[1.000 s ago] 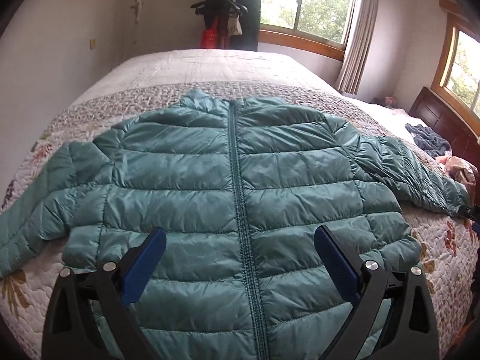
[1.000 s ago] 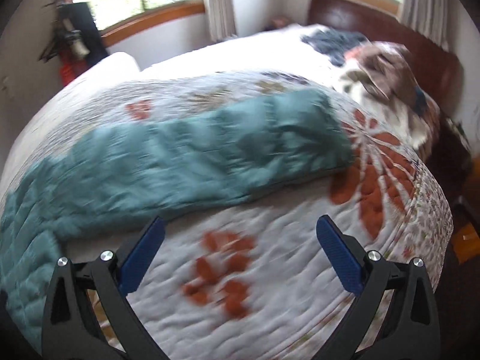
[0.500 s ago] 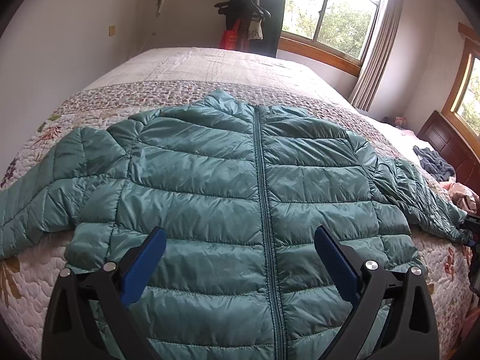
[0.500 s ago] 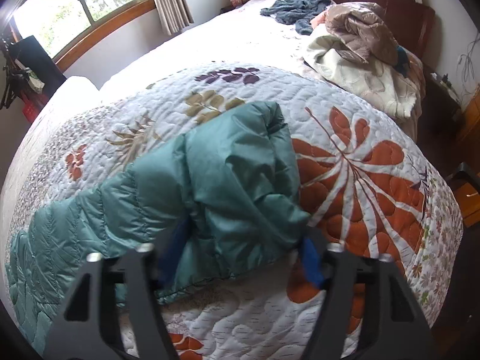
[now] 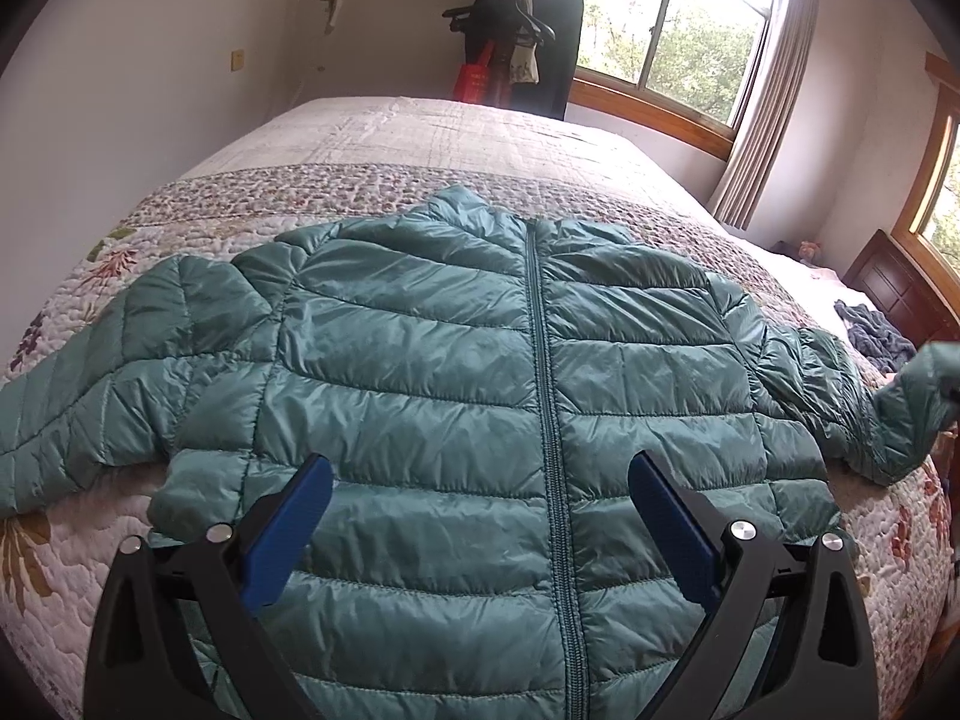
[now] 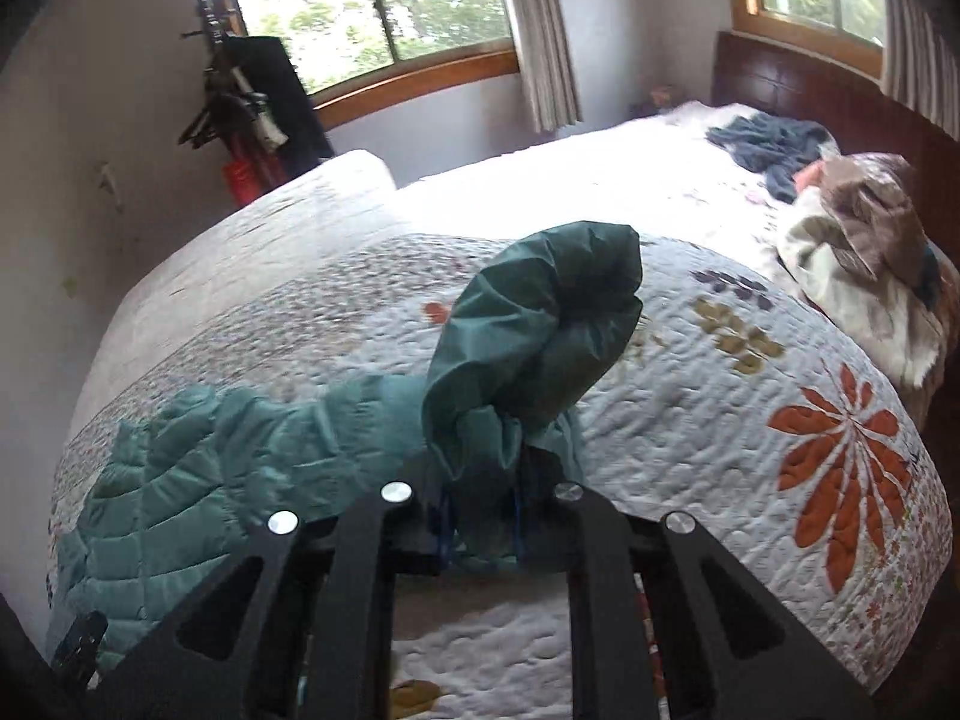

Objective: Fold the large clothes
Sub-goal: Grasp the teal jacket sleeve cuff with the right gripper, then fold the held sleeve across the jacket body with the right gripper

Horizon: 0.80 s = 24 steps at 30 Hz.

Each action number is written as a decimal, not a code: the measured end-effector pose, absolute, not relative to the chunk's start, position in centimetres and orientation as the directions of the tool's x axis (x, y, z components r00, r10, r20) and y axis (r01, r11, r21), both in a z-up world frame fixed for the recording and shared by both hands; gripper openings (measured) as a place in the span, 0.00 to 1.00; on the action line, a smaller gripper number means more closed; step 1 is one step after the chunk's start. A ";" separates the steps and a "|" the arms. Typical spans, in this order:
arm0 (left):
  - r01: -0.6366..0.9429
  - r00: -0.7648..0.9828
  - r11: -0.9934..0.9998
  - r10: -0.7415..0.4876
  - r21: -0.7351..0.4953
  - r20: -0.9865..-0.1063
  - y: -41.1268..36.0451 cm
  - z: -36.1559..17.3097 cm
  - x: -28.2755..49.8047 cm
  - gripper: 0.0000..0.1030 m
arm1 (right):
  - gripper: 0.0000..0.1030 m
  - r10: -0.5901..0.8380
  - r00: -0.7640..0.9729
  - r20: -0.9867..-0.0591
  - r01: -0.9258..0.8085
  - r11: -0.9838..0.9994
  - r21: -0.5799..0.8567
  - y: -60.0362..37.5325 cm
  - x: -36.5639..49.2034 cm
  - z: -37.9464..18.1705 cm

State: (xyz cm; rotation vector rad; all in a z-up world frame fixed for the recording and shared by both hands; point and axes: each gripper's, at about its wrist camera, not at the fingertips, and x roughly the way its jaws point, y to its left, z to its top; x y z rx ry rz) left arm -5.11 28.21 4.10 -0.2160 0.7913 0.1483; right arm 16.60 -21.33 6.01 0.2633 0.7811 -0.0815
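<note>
The teal jacket [image 5: 480, 396] lies zipped and flat on the quilt [image 5: 372, 138], filling the frame's center. The left gripper [image 5: 480, 516] hovers spread wide above its hem. The right gripper [image 6: 480, 516] pinches the sleeve cuff [image 6: 534, 330], lifted at center frame.

The right hand-held gripper [image 6: 480, 519] has its jaws drawn close together, pinching the cuff end of the teal jacket's sleeve [image 6: 534, 330]. The sleeve stands up from the jaws in a crumpled bunch, lifted off the quilt [image 6: 690, 420]. The rest of the jacket [image 6: 180, 480] lies flat on the bed at lower left, its quilted body trailing toward the frame edge. The quilt is white with orange flowers [image 6: 846, 462] and smaller leaf prints. Farther up the bed lie a blue garment [image 6: 774, 144] and a brown-and-cream heap [image 6: 864, 246] near the dark headboard [image 6: 798, 84]. A coat rack [image 6: 252, 114] stands by the window [image 6: 372, 6].
</note>
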 end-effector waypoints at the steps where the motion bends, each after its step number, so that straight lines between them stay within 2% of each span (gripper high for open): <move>1: -0.216 0.694 0.967 0.054 -0.136 -0.718 28.3 4.2 -5.2 0.96 | 0.12 0.042 0.715 -0.698 0.138 0.970 0.199 -19.7 16.7 6.4; 10: -0.230 0.707 0.967 0.087 -0.113 -0.701 30.2 6.1 -6.5 0.96 | 0.12 0.217 0.690 -0.691 -0.150 0.976 0.157 -6.3 17.7 6.0; 20: -0.235 0.690 0.962 0.064 -0.140 -0.721 33.1 6.4 -6.5 0.96 | 0.12 0.300 0.564 -0.770 -0.349 0.931 0.107 3.5 18.3 1.1; 23: -0.210 0.684 0.961 0.015 -0.177 -0.729 33.3 6.4 -6.1 0.96 | 0.20 0.364 0.507 -0.782 -0.437 0.890 0.131 5.2 17.8 0.1; 24: -0.199 0.680 0.960 -0.008 -0.195 -0.733 33.4 6.3 -5.9 0.96 | 0.27 0.404 0.476 -0.781 -0.476 0.865 0.158 5.6 17.5 0.1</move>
